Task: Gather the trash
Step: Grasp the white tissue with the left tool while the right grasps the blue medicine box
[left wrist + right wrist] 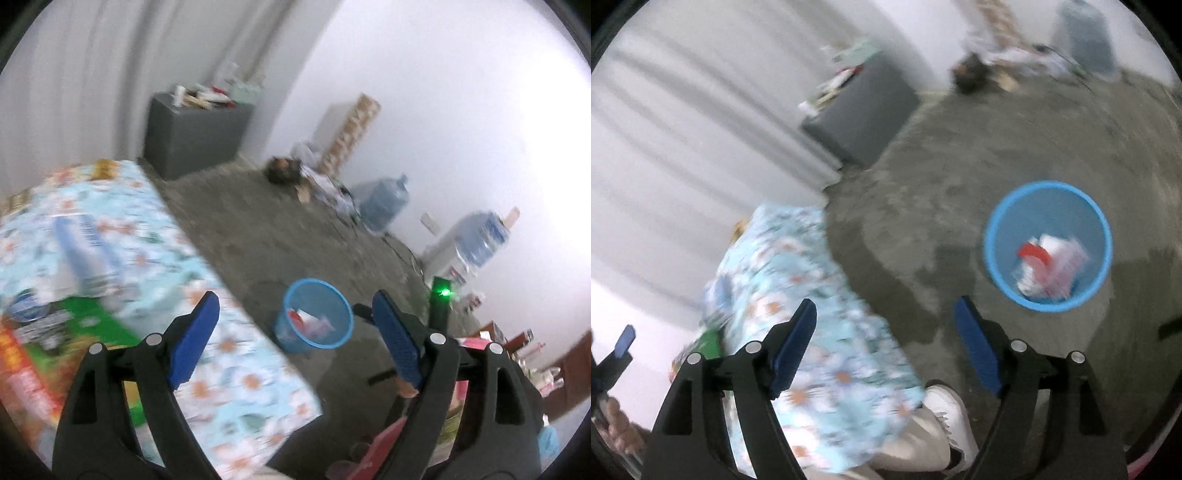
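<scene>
right wrist view: round blue mesh bin (1048, 245) holds crumpled, perhaps paper, trash (1049, 267); both tools apart, empty.

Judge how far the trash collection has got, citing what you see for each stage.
Done: the blue bin on the floor already holds red and white trash. In hand: nothing; the left hand-held gripper and right hand-held gripper are both open and empty. Left: packets remain on the floral table, blurred, so their number is unclear.
</scene>
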Demonstrator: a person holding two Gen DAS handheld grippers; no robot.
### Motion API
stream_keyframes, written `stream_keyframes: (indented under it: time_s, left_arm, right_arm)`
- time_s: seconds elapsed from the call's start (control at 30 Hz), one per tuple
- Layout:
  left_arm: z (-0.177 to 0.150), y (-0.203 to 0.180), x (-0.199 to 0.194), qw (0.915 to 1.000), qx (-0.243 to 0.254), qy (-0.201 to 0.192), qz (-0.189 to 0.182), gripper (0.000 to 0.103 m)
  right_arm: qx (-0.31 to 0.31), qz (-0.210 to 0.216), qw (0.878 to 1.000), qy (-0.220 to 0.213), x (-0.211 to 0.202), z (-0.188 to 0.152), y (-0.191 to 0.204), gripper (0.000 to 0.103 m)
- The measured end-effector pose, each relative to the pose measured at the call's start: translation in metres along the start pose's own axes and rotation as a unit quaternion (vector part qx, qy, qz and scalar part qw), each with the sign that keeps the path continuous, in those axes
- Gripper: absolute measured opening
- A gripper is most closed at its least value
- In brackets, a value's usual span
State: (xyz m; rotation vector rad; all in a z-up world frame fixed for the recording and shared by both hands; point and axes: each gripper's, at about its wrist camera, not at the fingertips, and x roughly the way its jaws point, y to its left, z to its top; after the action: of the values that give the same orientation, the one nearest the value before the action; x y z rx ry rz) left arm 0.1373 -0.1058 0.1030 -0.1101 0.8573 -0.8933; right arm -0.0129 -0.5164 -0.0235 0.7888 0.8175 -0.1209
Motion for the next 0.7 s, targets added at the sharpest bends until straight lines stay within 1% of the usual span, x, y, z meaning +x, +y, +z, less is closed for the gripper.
stream_keyframes:
  time_s: [0.07, 0.17, 0.23, 0.27, 0.33, 0.4, 0.53, 0.67, 0.7]
  left_arm:
    - [-0.001, 0.021, -0.022, 0.9996, -0.013, -0.018, 0.017, 0.081]
    - [0.005, 0.069, -0.061, 0.9966, -0.047, -0.042, 0.054, 0.081]
    - [0.009, 0.095, -0.077, 0.9948, -0.068, -0.044, 0.061, 0.081]
    - [0.012, 0.113, -0.086, 0.9938, -0.084, -0.036, 0.063, 0.081]
    - [0.016, 0.137, -0.096, 0.9920, -0.104, -0.023, 0.069, 0.081]
    - [0.020, 0.161, -0.104, 0.9910, -0.109, -0.010, 0.077, 0.081]
    - [0.024, 0.199, -0.099, 0.9887, -0.116, 0.016, 0.094, 0.081]
    - [0.024, 0.236, -0.076, 0.9838, -0.156, 0.053, 0.070, 0.081]
    - [0.024, 0.246, -0.069, 0.9814, -0.170, 0.063, 0.064, 0.081]
  right_arm:
    - [-0.033, 0.011, 0.999, 0.006, -0.001, 0.003, 0.034, 0.080]
    - [-0.089, 0.031, 0.995, 0.021, 0.005, 0.009, 0.094, 0.083]
    - [-0.114, 0.040, 0.992, 0.030, 0.012, 0.009, 0.123, 0.084]
    - [-0.127, 0.045, 0.990, 0.035, 0.016, 0.010, 0.138, 0.085]
    - [-0.155, 0.059, 0.985, 0.049, 0.029, 0.011, 0.173, 0.087]
    - [-0.177, 0.068, 0.980, 0.061, 0.042, 0.009, 0.200, 0.088]
    - [-0.208, 0.074, 0.971, 0.091, 0.071, 0.005, 0.244, 0.088]
    - [-0.237, 0.074, 0.961, 0.121, 0.103, -0.002, 0.283, 0.088]
    - [-0.244, 0.072, 0.959, 0.127, 0.109, -0.004, 0.289, 0.088]
